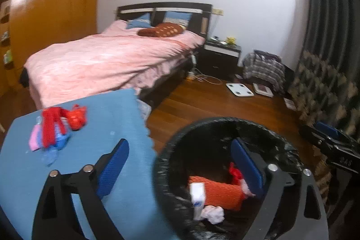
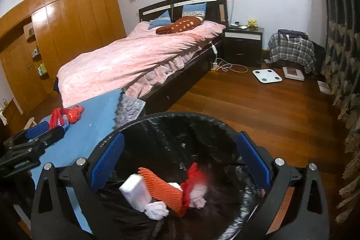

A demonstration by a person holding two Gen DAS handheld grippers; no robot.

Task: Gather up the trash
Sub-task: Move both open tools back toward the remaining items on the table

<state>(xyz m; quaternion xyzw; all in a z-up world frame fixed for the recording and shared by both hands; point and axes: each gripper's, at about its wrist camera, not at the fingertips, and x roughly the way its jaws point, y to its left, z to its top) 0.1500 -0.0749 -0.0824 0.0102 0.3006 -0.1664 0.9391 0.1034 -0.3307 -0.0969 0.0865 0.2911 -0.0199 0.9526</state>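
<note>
A round bin (image 2: 227, 127) lined with a shiny, wrinkled black plastic bag stands on the wooden floor (image 2: 258, 109), just beside a table covered with a flat blue cloth (image 1: 108, 127). Inside the bin lies the collected trash: an orange ribbed net sleeve (image 2: 162, 190), a smooth white box (image 2: 135, 191), crumpled white tissue (image 2: 157, 210) and a soft red scrap (image 2: 193, 174), which looks blurred.

The right gripper (image 2: 180, 163) hangs over the bin mouth, its two blue textured pads standing wide apart with nothing between them. The left gripper (image 1: 180, 168) is also spread wide and empty; one pad is above the blue cloth, the other above the bin.

More trash is on the cloth: a pile of red mesh and pink and blue soft pieces (image 1: 58, 129), near the far edge of the table.

The left view shows this pile large and close, but the bin only partly. The right view shows the whole bin opening and the grey quilted layer (image 2: 130, 107) under the cloth edge. Each view catches the other gripper at its side.

Behind stands a bed with a pink cover (image 2: 126, 60).
</note>
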